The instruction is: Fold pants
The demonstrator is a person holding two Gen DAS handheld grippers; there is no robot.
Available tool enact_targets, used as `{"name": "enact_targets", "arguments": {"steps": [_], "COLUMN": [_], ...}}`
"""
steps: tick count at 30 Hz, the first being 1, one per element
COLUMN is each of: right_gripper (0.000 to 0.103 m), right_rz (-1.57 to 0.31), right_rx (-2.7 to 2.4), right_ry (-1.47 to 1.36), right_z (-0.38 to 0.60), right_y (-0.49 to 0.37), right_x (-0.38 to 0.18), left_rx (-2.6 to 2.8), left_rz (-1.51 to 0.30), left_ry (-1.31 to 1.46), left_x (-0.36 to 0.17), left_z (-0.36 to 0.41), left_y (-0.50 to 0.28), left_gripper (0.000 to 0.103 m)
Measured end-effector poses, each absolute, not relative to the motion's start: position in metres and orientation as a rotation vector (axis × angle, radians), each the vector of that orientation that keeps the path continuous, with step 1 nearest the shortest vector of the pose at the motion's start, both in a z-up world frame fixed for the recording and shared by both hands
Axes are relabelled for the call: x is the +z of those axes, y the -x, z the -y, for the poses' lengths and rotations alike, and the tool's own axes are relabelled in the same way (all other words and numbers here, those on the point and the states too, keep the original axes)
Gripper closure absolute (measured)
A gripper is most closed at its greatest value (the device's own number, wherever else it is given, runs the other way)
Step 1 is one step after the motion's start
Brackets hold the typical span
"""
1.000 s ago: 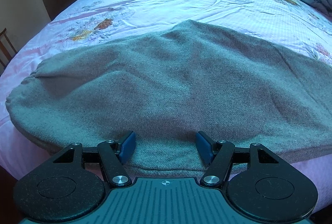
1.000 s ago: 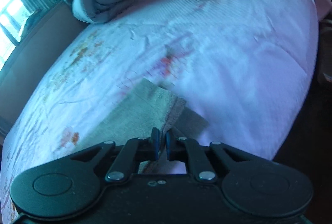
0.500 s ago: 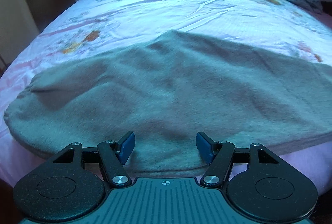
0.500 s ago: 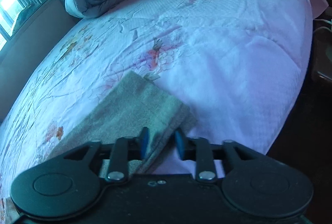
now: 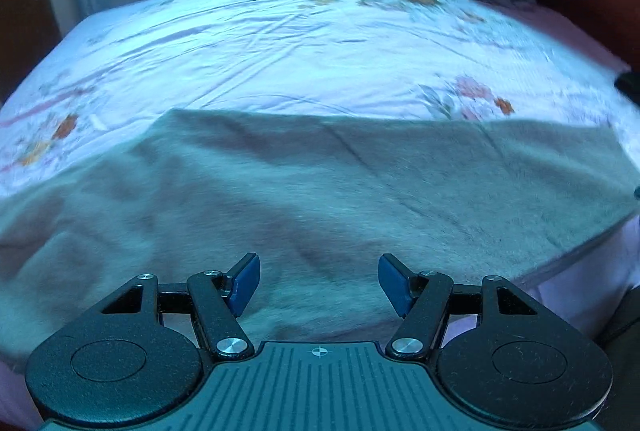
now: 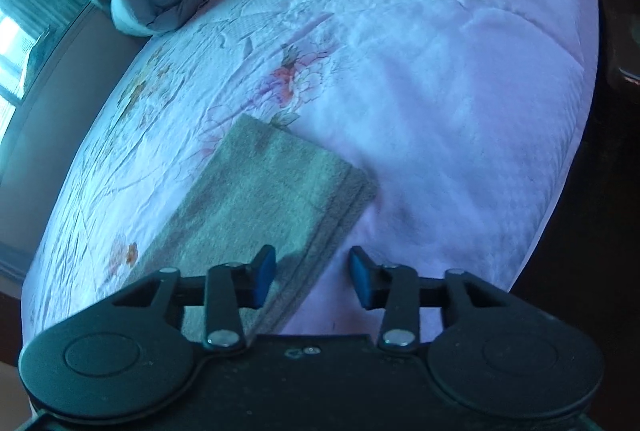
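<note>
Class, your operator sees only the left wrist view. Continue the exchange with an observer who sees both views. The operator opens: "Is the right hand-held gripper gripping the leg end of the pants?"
Observer: No. The right hand-held gripper is open and its jaws have just been opening. The edge of the pants lies on the bed under the gap, and neither pad presses on it.
Operator: Is that leg end a single layer?
Observer: It doesn't look like it. Stacked edges show along its right side, so it seems to be doubled over.
</note>
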State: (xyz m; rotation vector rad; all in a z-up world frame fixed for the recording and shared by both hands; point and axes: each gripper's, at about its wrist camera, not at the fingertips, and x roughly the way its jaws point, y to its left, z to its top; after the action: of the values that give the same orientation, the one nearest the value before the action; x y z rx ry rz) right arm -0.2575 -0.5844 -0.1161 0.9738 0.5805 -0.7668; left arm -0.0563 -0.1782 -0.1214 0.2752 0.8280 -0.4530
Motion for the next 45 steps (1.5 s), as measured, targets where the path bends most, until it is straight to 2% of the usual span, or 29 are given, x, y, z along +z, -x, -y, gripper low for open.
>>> {"name": "enact_targets", "arguments": {"steps": [7, 10, 11, 20, 25, 30, 39, 45], "right_gripper": [0.081, 0.098, 0.099, 0.101, 0.101, 0.101, 0.101, 0.101], "right_rz": [-0.627, -0.631, -0.627, -0.555, -0.557, -0.555, -0.485, -0.477], "right_rx": [-0.787, -0.77, -0.768, -0.663, -0.659, -0.663, -0.501, -0.286], "right_ry": [-0.918, -0.887, -0.857, -0.526, -0.545, -0.583, -0.543, -0.431], "right_z": [0.59, 0.589, 0.587, 0.541, 0.545, 0.55, 0.518, 0.457], "right_y": [0.241, 0.238, 0.238, 0.211, 0.21, 0.22, 0.2, 0.159], "right_x": [-0.114, -0.111, -0.107, -0.054, -0.051, -0.057, -0.022, 0.009], "left_rx": [-0.421, -0.42, -0.42, -0.444, -0.572, -0.588, -0.592, -0.513], "left_rz": [-0.91, -0.916, -0.916, -0.88, -0.859, -0.91, -0.911, -0.89], "left_ry": [-0.294, -0.296, -0.297, -0.282, -0.272, -0.324, -0.312, -0.173], "left_x": [-0.149, -0.151, -0.151, -0.138, -0.121, -0.148, -0.151, -0.131], "left_z": [0.188, 0.188, 0.188, 0.19, 0.229, 0.261, 0.259, 0.215], "left_y": [0.053, 0.053, 0.053, 0.054, 0.063, 0.071, 0.072, 0.054], "left_gripper": [0.037, 0.038, 0.038, 0.038, 0.038, 0.038, 0.037, 0.038]}}
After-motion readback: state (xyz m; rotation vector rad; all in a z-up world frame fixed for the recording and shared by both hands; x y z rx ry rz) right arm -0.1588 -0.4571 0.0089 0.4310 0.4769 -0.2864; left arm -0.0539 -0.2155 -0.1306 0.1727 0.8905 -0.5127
